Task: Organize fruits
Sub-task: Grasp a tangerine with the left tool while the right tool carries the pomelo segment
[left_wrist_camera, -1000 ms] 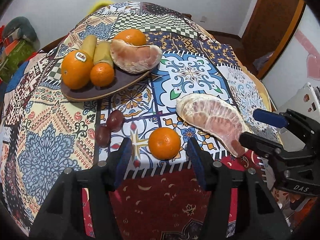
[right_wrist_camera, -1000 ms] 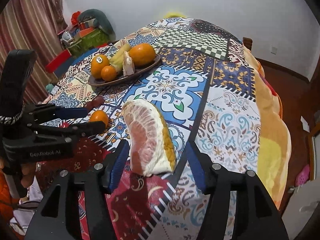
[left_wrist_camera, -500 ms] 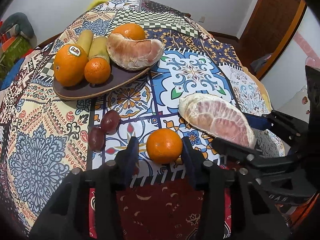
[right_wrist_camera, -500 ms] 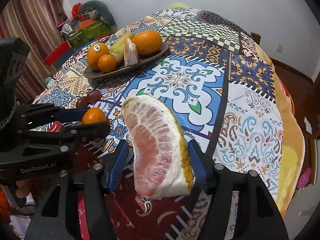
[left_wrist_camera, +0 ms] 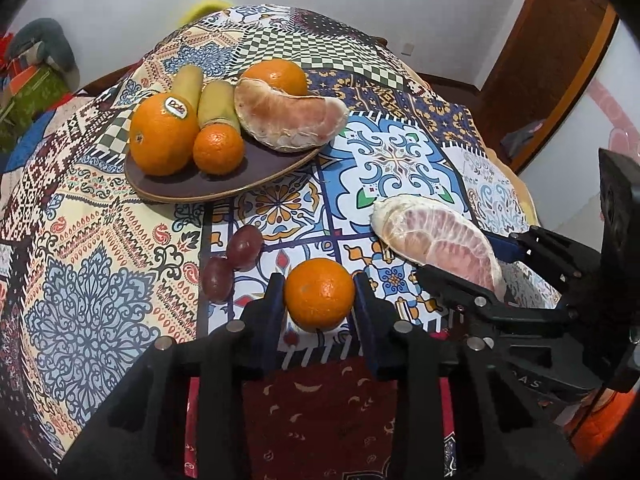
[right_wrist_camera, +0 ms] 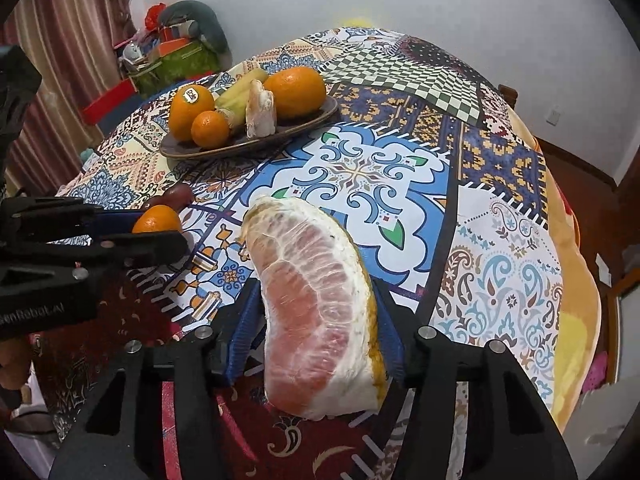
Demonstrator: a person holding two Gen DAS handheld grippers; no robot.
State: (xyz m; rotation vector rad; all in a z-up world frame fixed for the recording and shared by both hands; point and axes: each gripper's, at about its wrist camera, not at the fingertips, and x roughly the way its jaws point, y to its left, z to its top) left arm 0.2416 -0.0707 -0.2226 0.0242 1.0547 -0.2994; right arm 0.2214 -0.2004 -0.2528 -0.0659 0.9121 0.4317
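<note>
My left gripper (left_wrist_camera: 319, 294) is shut on a small mandarin (left_wrist_camera: 318, 294), its blue pads touching both sides; the mandarin also shows in the right wrist view (right_wrist_camera: 157, 220). My right gripper (right_wrist_camera: 316, 316) is shut on a peeled pomelo wedge (right_wrist_camera: 316, 312), which also shows in the left wrist view (left_wrist_camera: 438, 242). A dark oval plate (left_wrist_camera: 208, 188) at the back left holds a large orange (left_wrist_camera: 160, 140), a small mandarin (left_wrist_camera: 218, 148), two yellow-green fruits (left_wrist_camera: 218, 104), another orange (left_wrist_camera: 278, 78) and a second pomelo wedge (left_wrist_camera: 290, 118).
Two red grapes (left_wrist_camera: 230, 258) lie on the patterned tablecloth just left of my left gripper. The round table's edge (right_wrist_camera: 576, 264) drops away on the right. Clutter (right_wrist_camera: 176, 52) stands beyond the table at the far left. A wooden door (left_wrist_camera: 548, 52) is at the right.
Both grippers have moved forward and closed. The left pads now touch the mandarin. The right pads now press the pomelo wedge, which fills more of the right wrist view.
</note>
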